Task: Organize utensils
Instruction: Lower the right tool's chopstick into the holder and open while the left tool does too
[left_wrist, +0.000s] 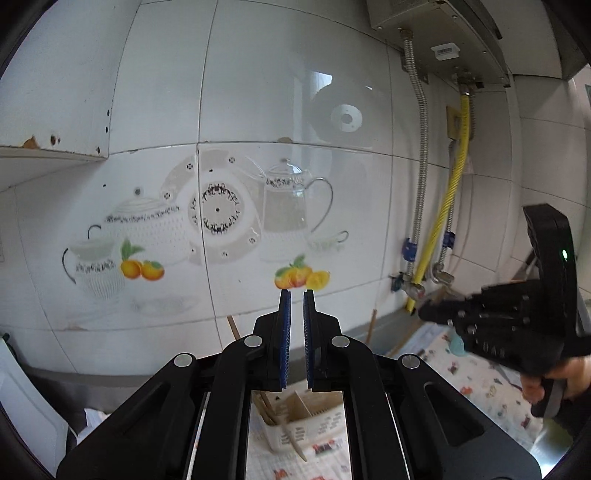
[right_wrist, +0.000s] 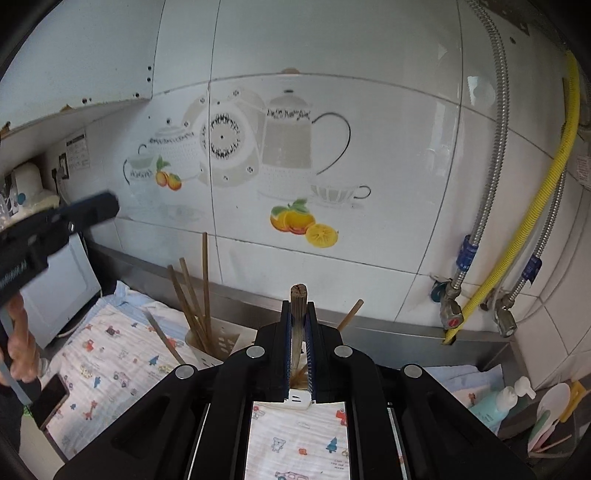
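At the centre of the right wrist view, the right gripper (right_wrist: 298, 314) is clamped on a wooden utensil handle (right_wrist: 297, 325), which stands between its blue pads with its round end poking just above the fingertips. Left of centre and lower, the white utensil holder (right_wrist: 221, 345) sits on the patterned cloth (right_wrist: 110, 354) with chopsticks (right_wrist: 199, 306) leaning in it. In the left wrist view, the left gripper (left_wrist: 296, 295) is closed to a narrow gap and holds nothing.
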